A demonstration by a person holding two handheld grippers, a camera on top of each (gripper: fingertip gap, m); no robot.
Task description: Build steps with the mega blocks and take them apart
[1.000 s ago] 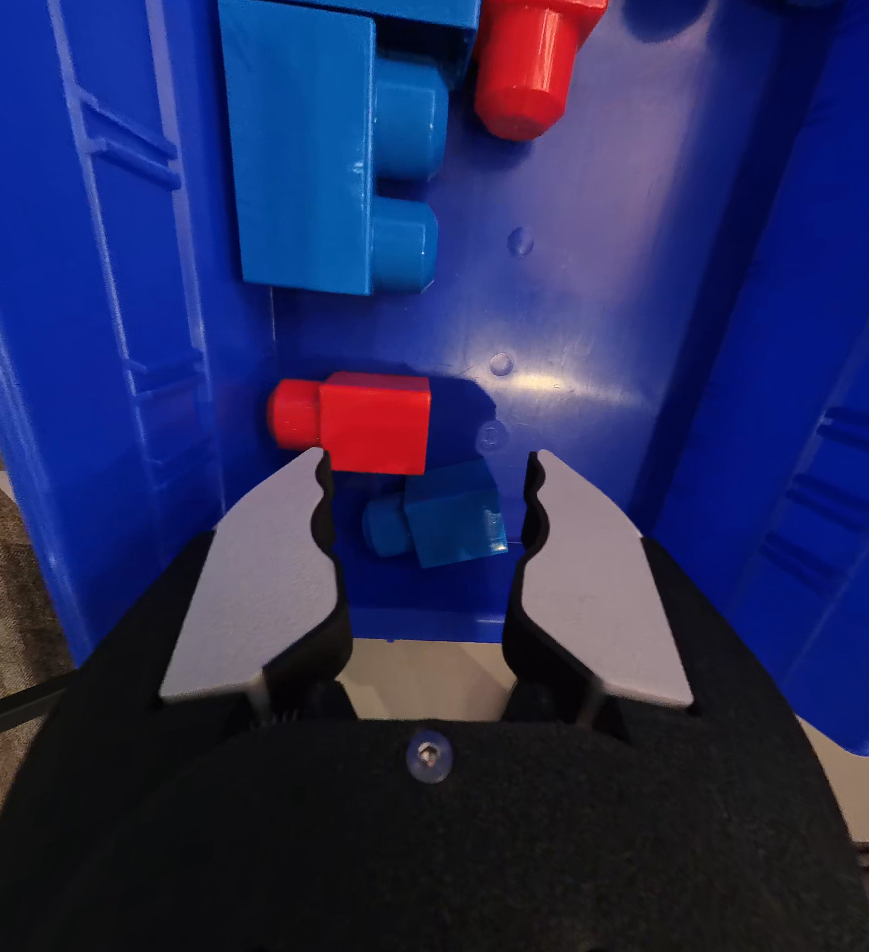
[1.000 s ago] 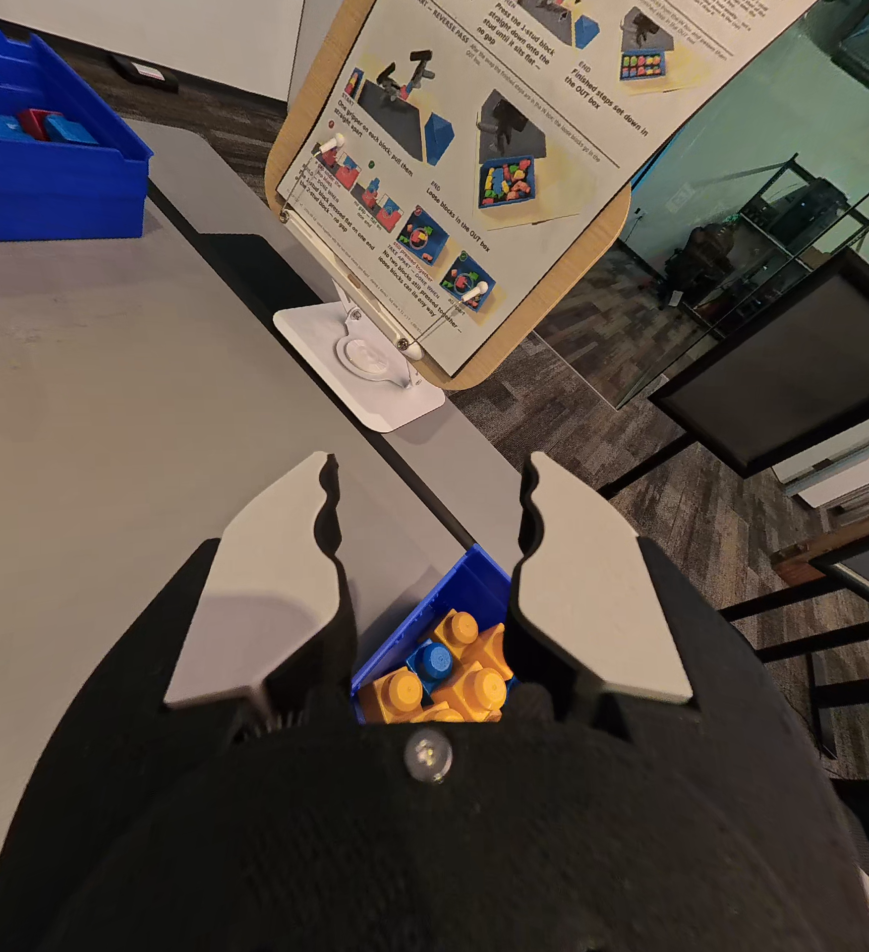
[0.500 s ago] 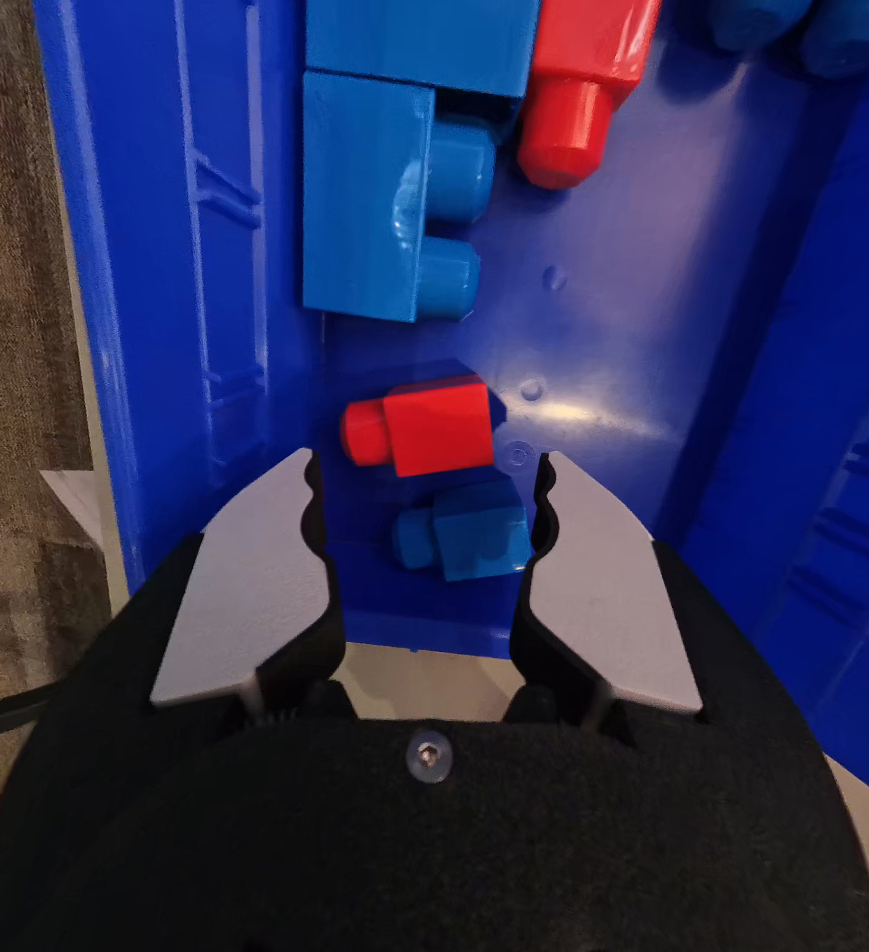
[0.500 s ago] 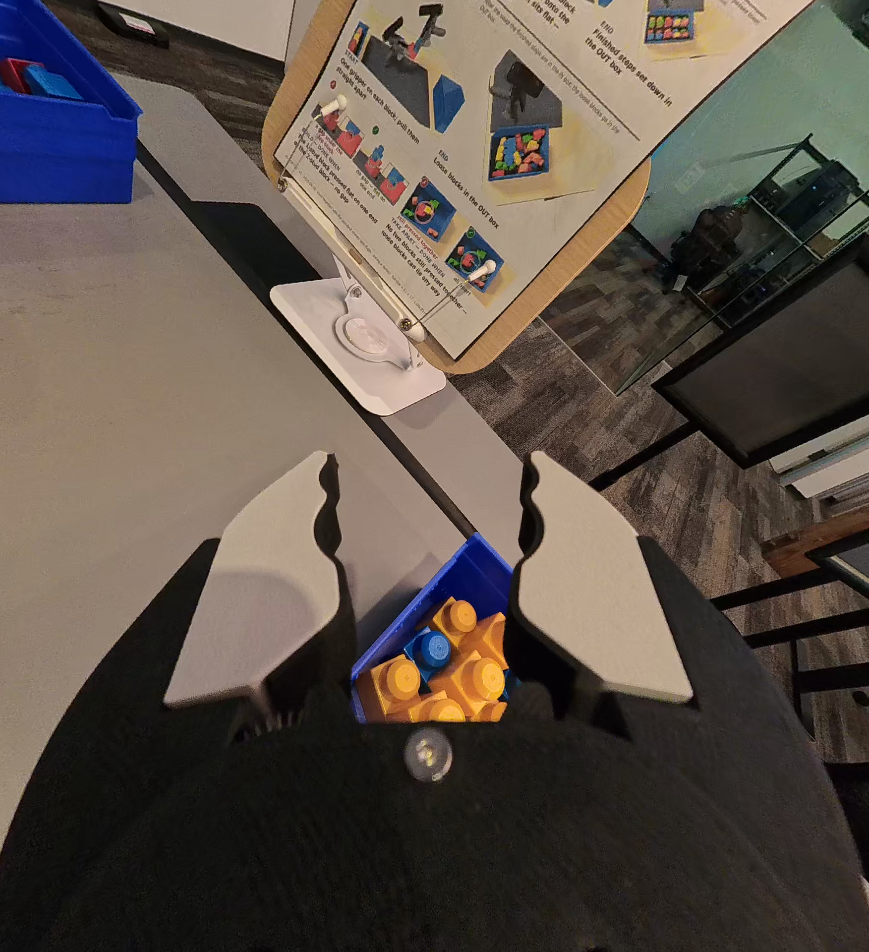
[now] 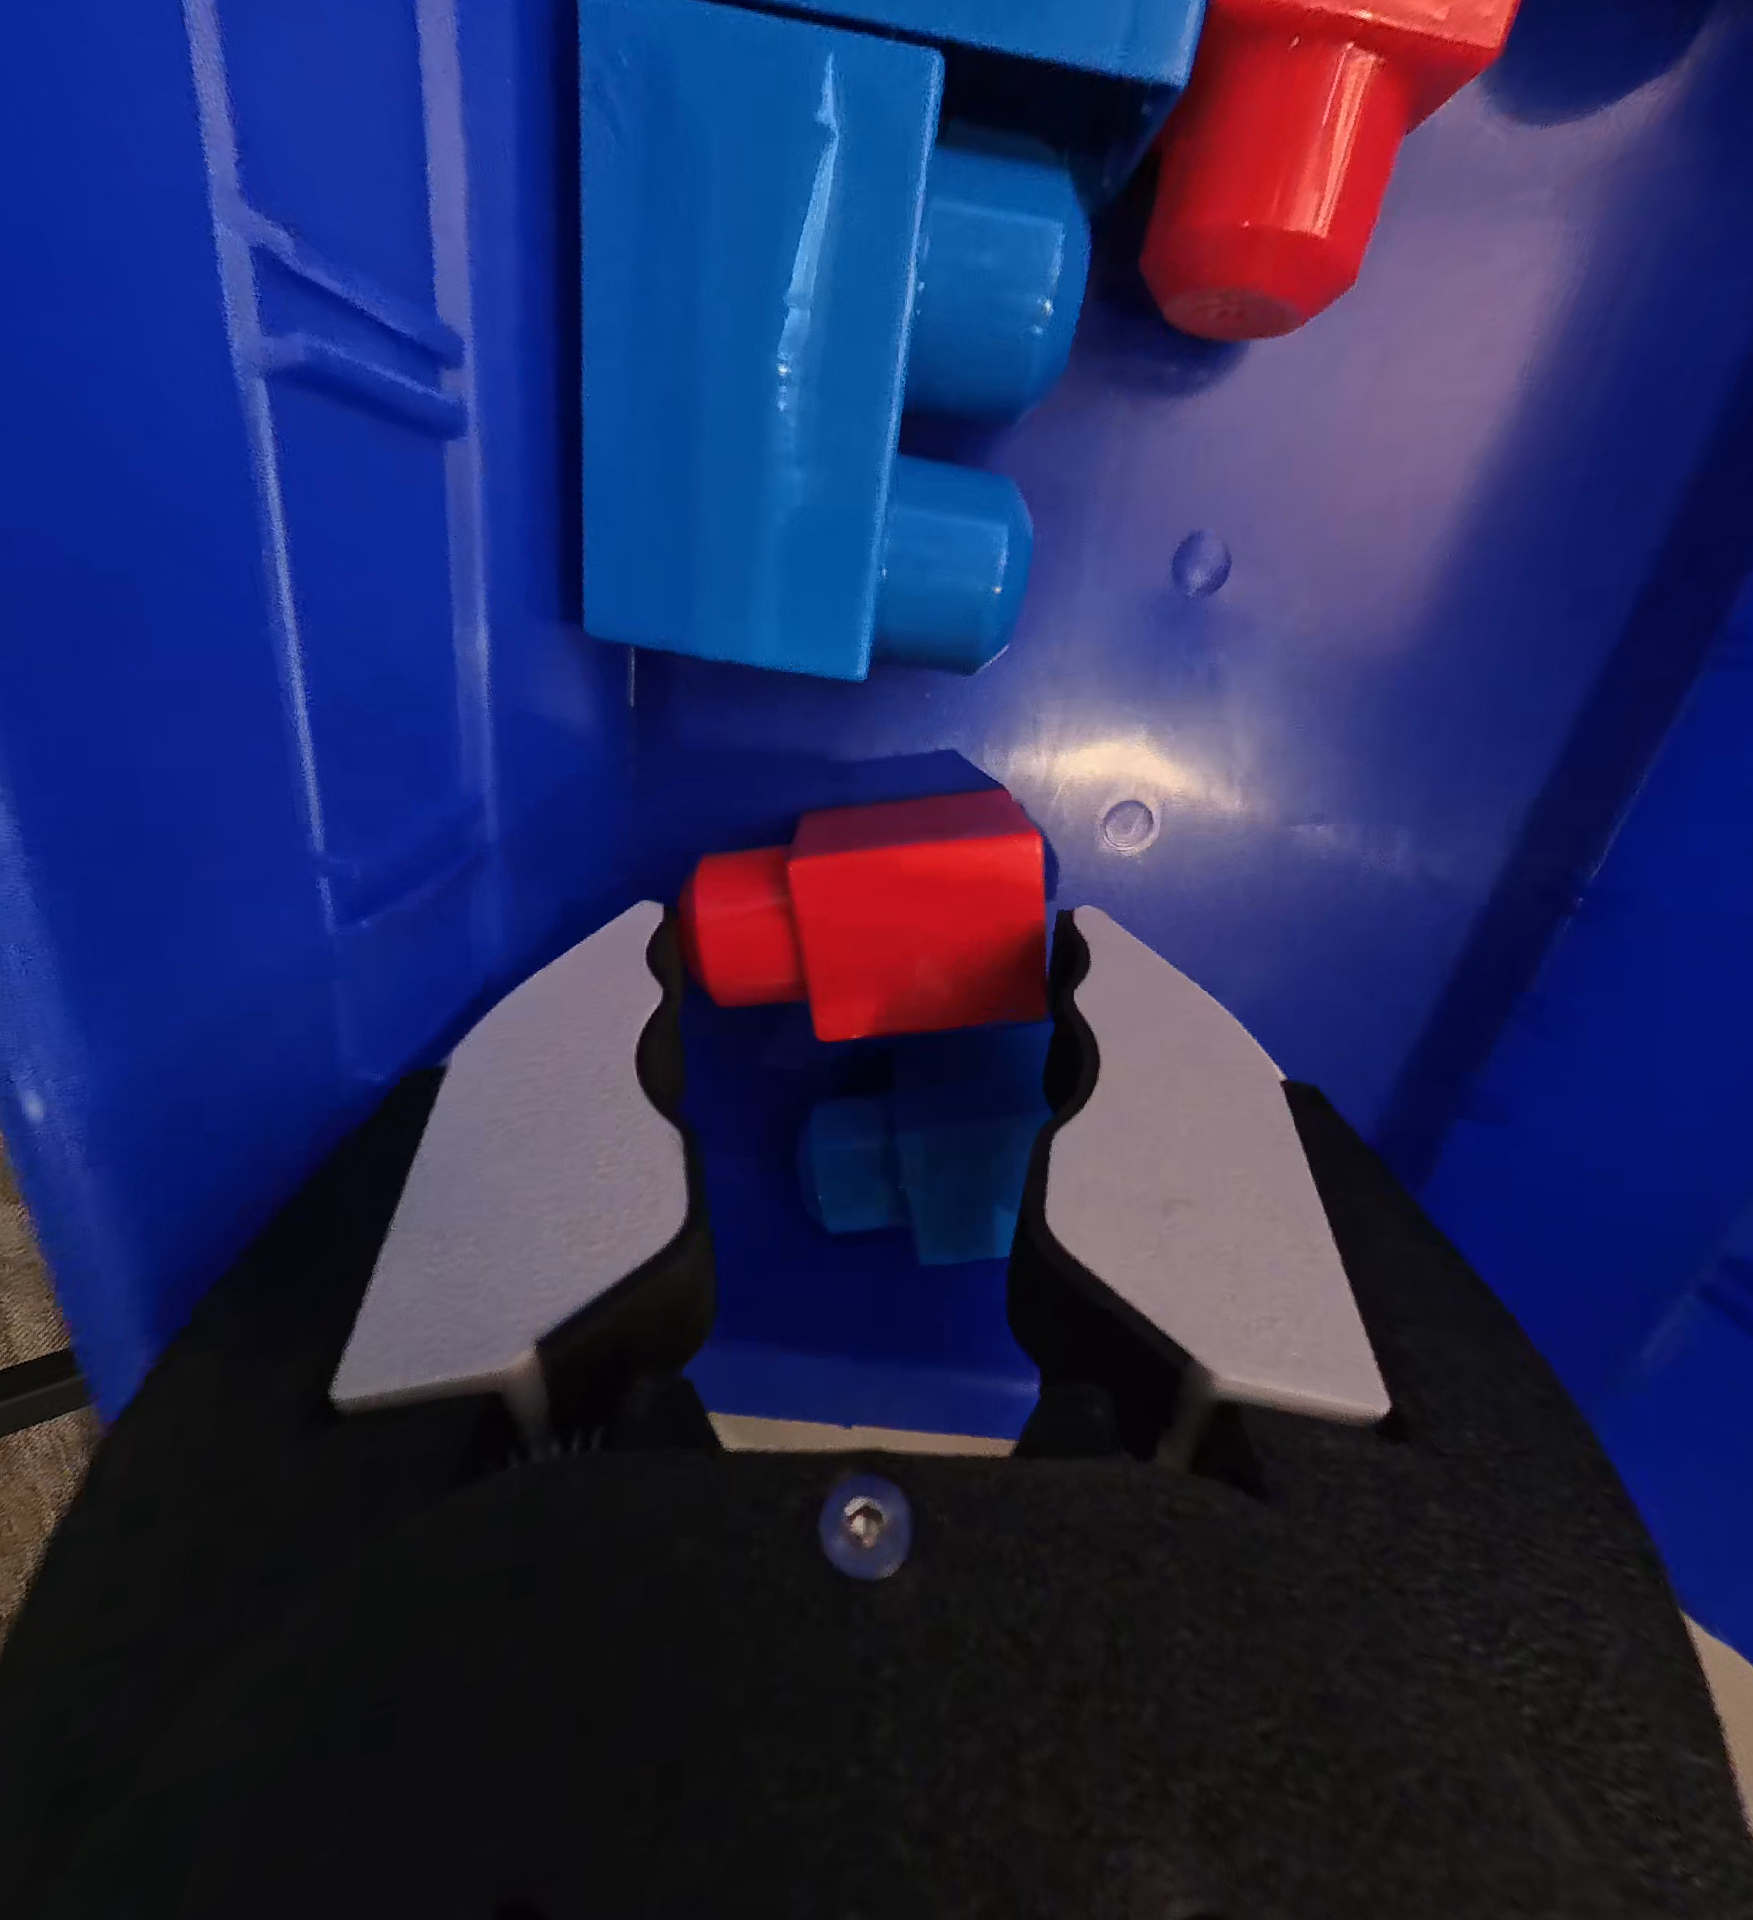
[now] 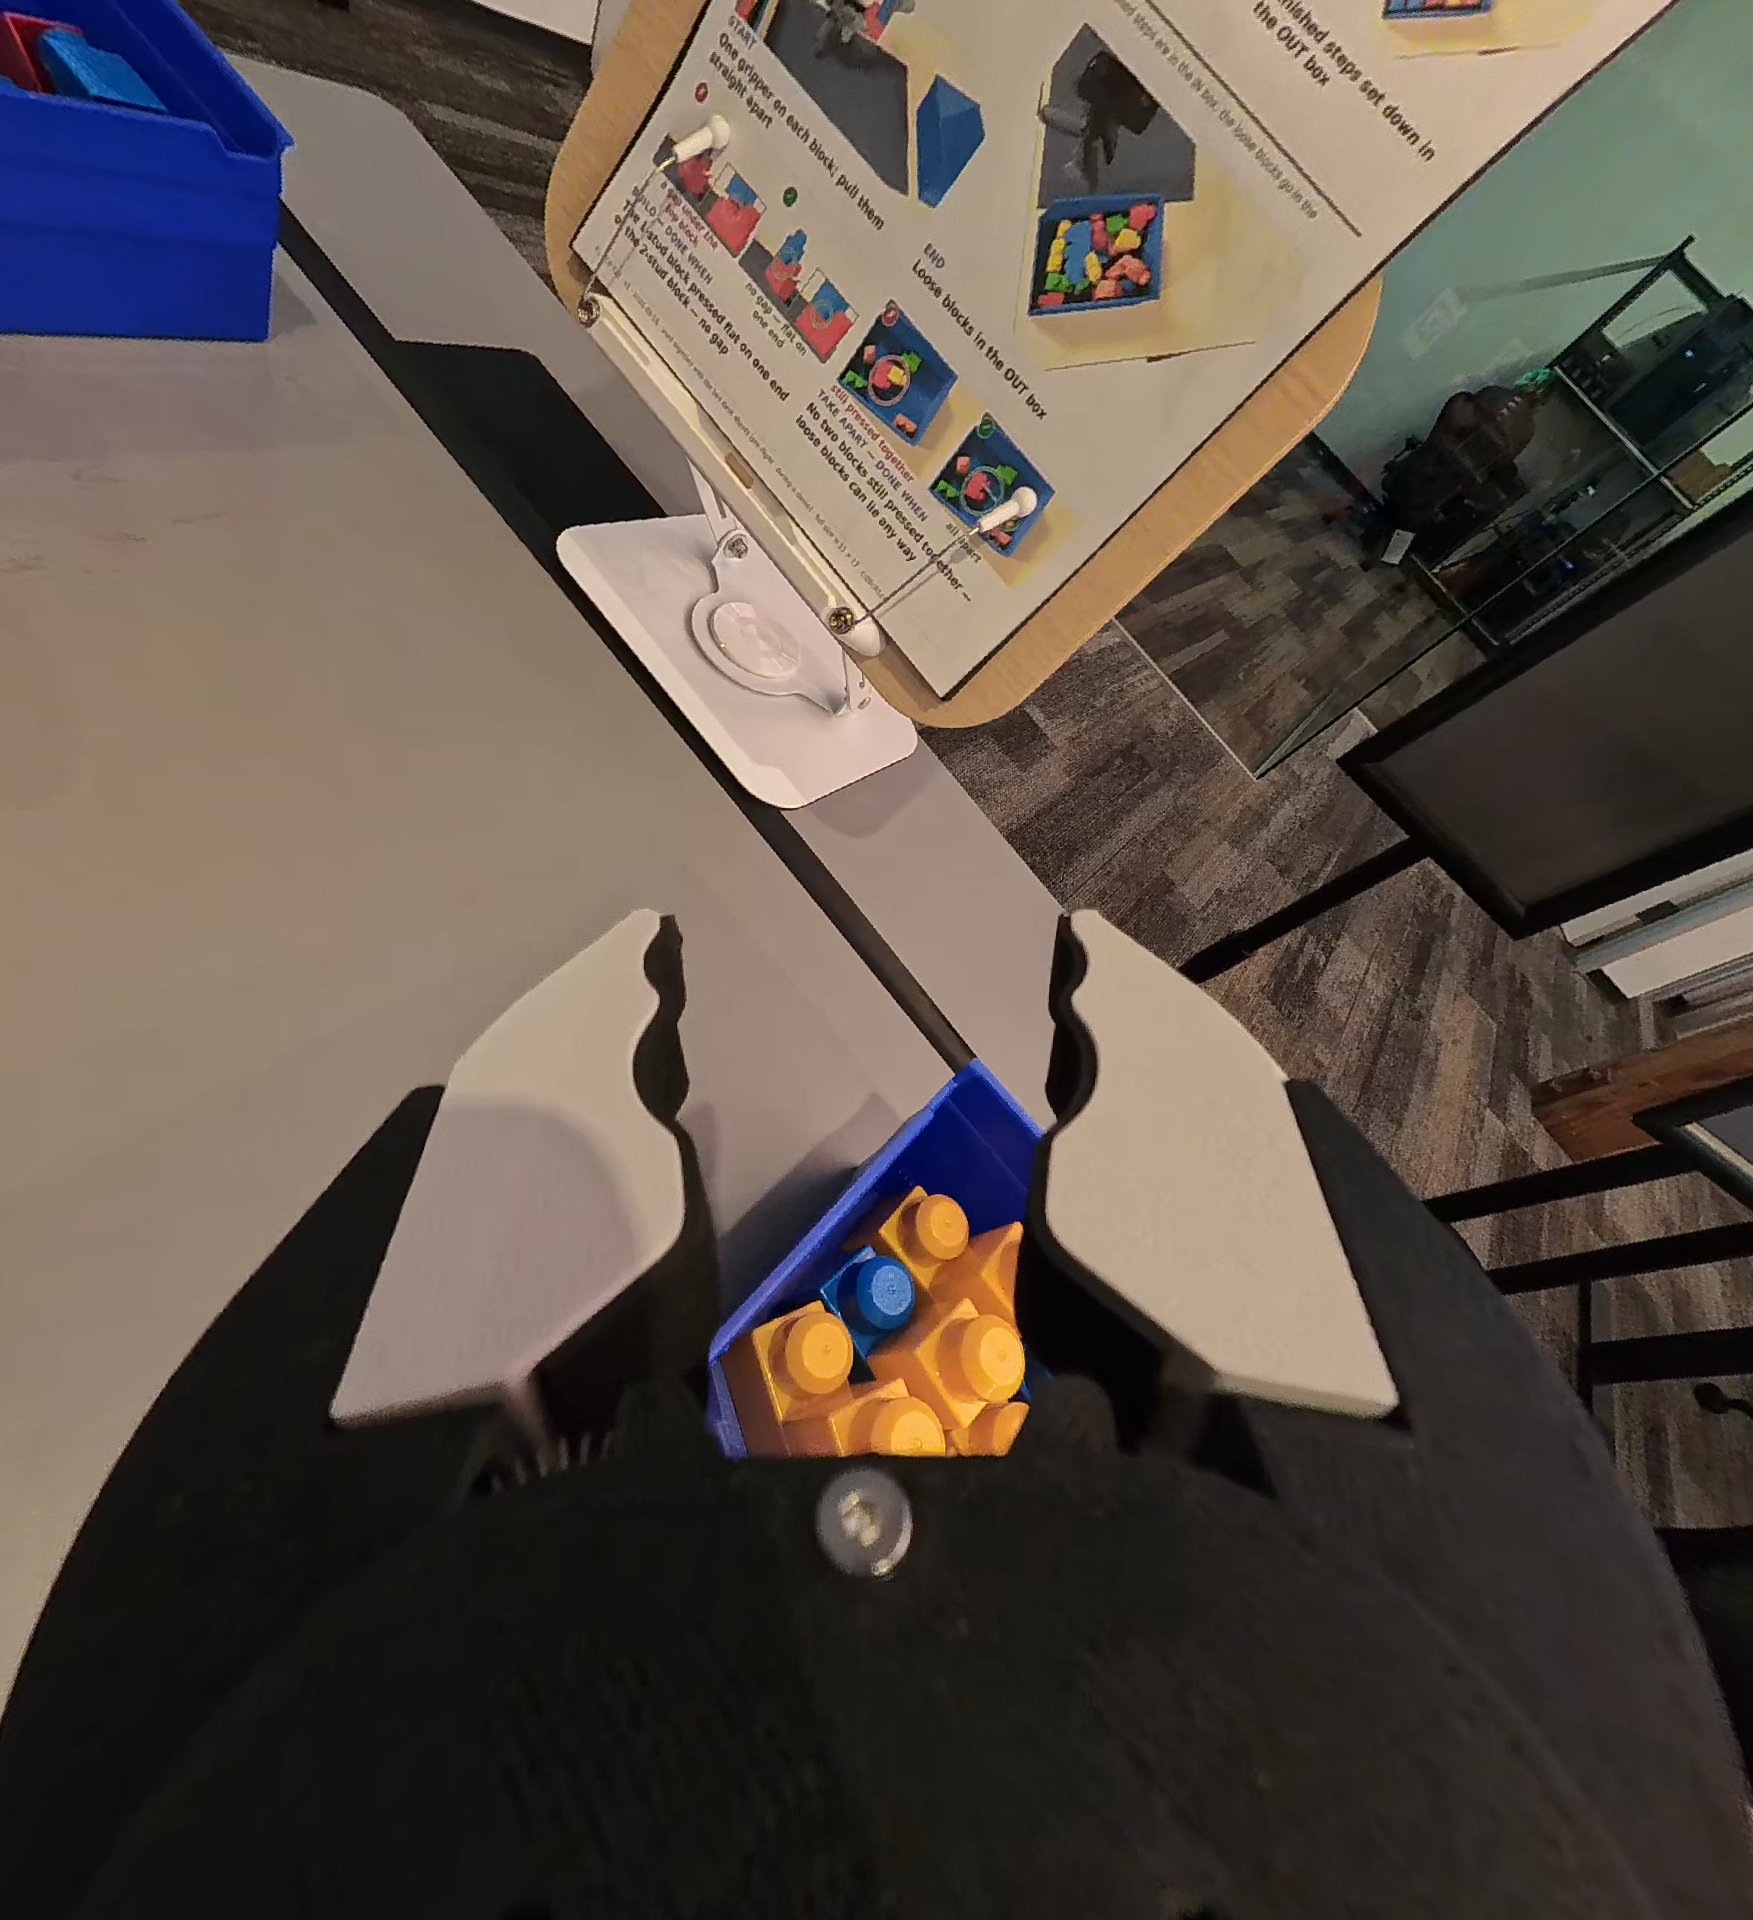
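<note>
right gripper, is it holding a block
No, the right gripper is open and empty above the grey table.

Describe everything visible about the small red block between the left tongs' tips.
The small red block is glossy moulded plastic: a boxy body with a single round stud pointing toward the left fingertip. It lies on its side on the floor of the blue bin, just beyond a small blue block and nearer than a larger blue two-stud block. The left tongs bracket it, open; whether the tips touch it cannot be told.
</note>
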